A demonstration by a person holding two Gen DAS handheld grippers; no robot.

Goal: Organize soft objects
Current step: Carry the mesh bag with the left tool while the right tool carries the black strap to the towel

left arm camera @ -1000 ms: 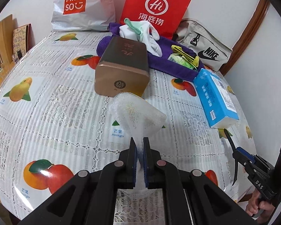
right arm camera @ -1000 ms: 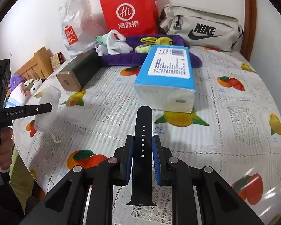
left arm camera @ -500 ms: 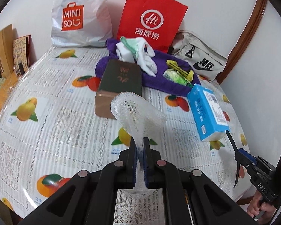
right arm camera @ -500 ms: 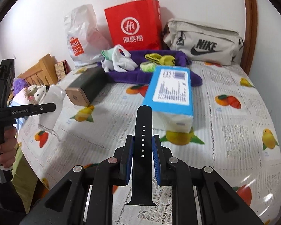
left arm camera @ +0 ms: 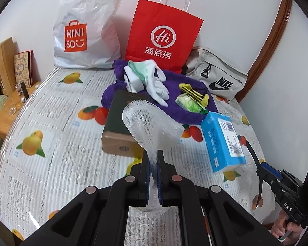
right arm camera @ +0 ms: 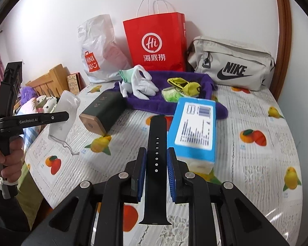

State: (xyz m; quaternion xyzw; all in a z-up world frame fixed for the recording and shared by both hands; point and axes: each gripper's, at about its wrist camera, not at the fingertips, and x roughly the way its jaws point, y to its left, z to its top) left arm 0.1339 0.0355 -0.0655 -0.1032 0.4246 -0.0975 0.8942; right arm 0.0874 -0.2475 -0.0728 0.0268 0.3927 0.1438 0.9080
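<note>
left claw [left arm camera: 153, 165]: clenched on mesh sleeve [left arm camera: 152, 123]; thin pinch may slip.
right claw [right arm camera: 156, 160]: grasping watch strap [right arm camera: 156, 153]; smooth, could slide out.

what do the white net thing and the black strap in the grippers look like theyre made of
White net sleeve: looks like soft foam or plastic mesh, translucent with an open diamond weave, and it flattens where the left gripper pinches it.

Black strap: probably silicone or rubber, with a smooth matte face and a row of small punched holes; it stands straight in the right gripper.
</note>
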